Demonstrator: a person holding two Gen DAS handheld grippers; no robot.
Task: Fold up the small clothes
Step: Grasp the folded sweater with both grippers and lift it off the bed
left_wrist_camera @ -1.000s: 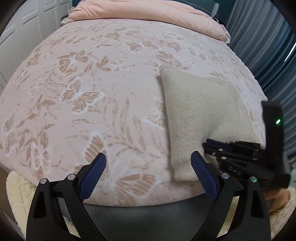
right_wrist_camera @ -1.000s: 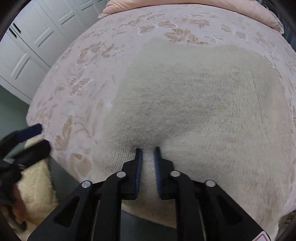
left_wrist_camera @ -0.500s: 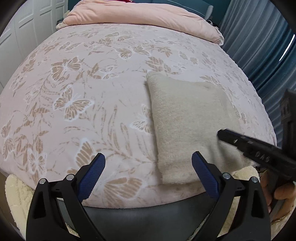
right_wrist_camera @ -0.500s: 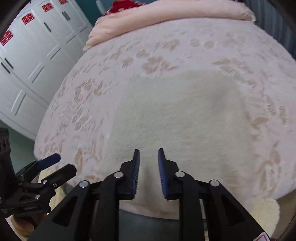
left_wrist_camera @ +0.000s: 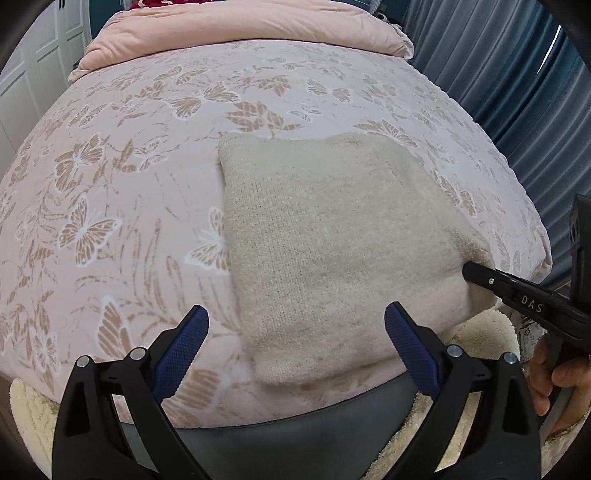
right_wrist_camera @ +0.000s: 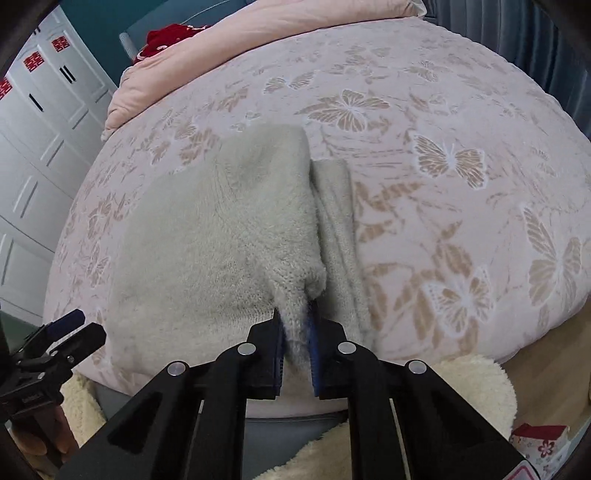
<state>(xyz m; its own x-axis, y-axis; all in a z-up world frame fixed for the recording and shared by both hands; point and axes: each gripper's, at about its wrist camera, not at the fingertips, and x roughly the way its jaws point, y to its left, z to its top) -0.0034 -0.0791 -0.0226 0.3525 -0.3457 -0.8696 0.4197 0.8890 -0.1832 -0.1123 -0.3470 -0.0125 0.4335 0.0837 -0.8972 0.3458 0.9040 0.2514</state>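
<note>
The bed [left_wrist_camera: 140, 206] fills both views. Its cover is pink with a tan butterfly print. A plain pink quilt [left_wrist_camera: 243, 26] lies rolled across the far end. White cupboards [right_wrist_camera: 33, 147] stand beyond the bed's left side, and blue curtains [left_wrist_camera: 517, 110] hang along its right side. A cream fleece rug [right_wrist_camera: 476, 387] lies on the floor at the near edge of the bed.

The garment [left_wrist_camera: 332, 240] is a beige knit, folded to a rough rectangle. It lies flat on the cover at the near right part of the bed, and its near edge reaches the bed's edge. In the right wrist view a narrower folded strip [right_wrist_camera: 340, 236] of the same knit lies beside the raised part, on its right.

The right tool [right_wrist_camera: 295, 347] is clamped on the garment's near right corner. Knit fabric fills the gap between the blue pads, and the corner is pulled up off the cover into a ridge. The jaws have just been closing onto this fabric. In the left wrist view the tool's black tip meets the same corner [left_wrist_camera: 476, 266]. A hand [left_wrist_camera: 554, 384] grips its handle.

The left tool [left_wrist_camera: 295, 332] stands with jaws wide apart and nothing between them. It hangs above the near edge of the bed, over the garment's near left corner and clear of the fabric.
</note>
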